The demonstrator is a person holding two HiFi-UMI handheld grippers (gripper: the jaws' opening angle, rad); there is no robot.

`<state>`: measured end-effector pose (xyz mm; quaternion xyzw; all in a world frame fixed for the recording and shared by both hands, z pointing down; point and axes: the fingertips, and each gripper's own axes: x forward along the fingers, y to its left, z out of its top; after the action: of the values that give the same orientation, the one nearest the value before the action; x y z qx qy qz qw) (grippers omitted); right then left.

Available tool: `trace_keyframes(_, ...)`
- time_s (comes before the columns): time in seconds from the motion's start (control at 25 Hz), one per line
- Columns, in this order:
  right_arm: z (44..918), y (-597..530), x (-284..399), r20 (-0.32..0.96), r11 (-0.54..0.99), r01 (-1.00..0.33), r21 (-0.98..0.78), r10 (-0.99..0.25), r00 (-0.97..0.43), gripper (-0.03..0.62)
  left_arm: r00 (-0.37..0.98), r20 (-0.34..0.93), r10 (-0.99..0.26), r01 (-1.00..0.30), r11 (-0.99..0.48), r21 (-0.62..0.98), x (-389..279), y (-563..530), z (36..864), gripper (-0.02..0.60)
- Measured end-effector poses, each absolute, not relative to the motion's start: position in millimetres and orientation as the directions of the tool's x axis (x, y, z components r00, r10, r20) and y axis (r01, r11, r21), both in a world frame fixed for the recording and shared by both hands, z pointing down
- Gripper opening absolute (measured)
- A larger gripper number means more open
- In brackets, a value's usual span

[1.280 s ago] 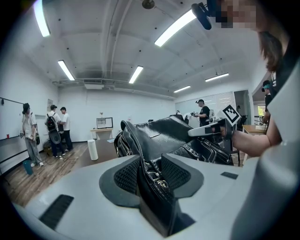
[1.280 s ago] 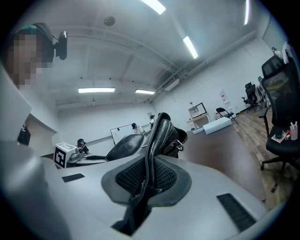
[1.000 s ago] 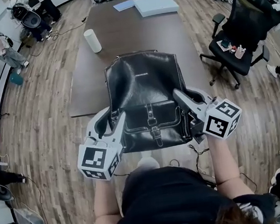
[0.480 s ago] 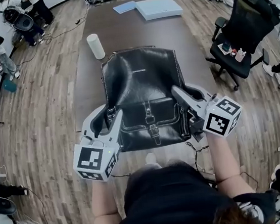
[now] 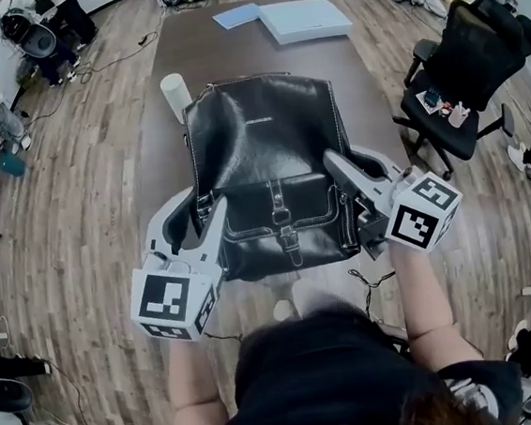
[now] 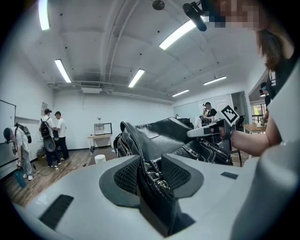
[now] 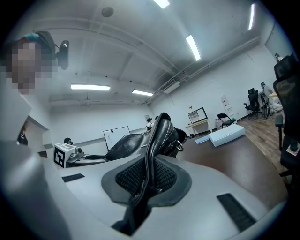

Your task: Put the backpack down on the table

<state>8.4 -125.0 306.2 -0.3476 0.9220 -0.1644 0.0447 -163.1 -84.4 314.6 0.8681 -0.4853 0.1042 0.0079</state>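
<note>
A black leather backpack [image 5: 265, 160] with white stitching and a buckled front pocket hangs between my two grippers over the near end of the dark brown table [image 5: 229, 45]. My left gripper [image 5: 195, 219] is shut on the backpack's left side; in the left gripper view its pads pinch the zipped edge [image 6: 152, 176]. My right gripper [image 5: 356, 174] is shut on the right side, its pads clamped on a black leather edge [image 7: 147, 176]. The backpack's underside is hidden, so I cannot tell whether it touches the table.
A white cylinder [image 5: 175, 92] stands by the backpack's far left corner. A white box [image 5: 304, 16] and a blue sheet [image 5: 237, 14] lie at the table's far end. A black office chair [image 5: 462, 63] stands to the right. People stand at the far left [image 6: 52, 136].
Both grippers have carried the backpack forward, farther over the table; its far left corner now comes up beside the white cylinder. The grips are unchanged.
</note>
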Motion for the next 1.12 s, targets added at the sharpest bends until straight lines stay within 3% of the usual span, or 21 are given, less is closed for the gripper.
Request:
trace_keyframes(0.72, 304.5, -327.4, 64.3, 0.013, 0.764, -0.566, -0.31, -0.592, -0.806, 0.048, 0.423, 0.178, -0.888, -0.888, -0.445, -0.111, -103.3, -272.5, 313.0, 0.163)
trace_keyframes(1.12, 338.4, -392.6, 61.4, 0.041, 0.762, -0.561, -0.324, -0.581, -0.813, 0.048, 0.389, 0.213, -0.896, -0.902, -0.418, -0.113, -105.2, -332.6, 342.8, 0.163)
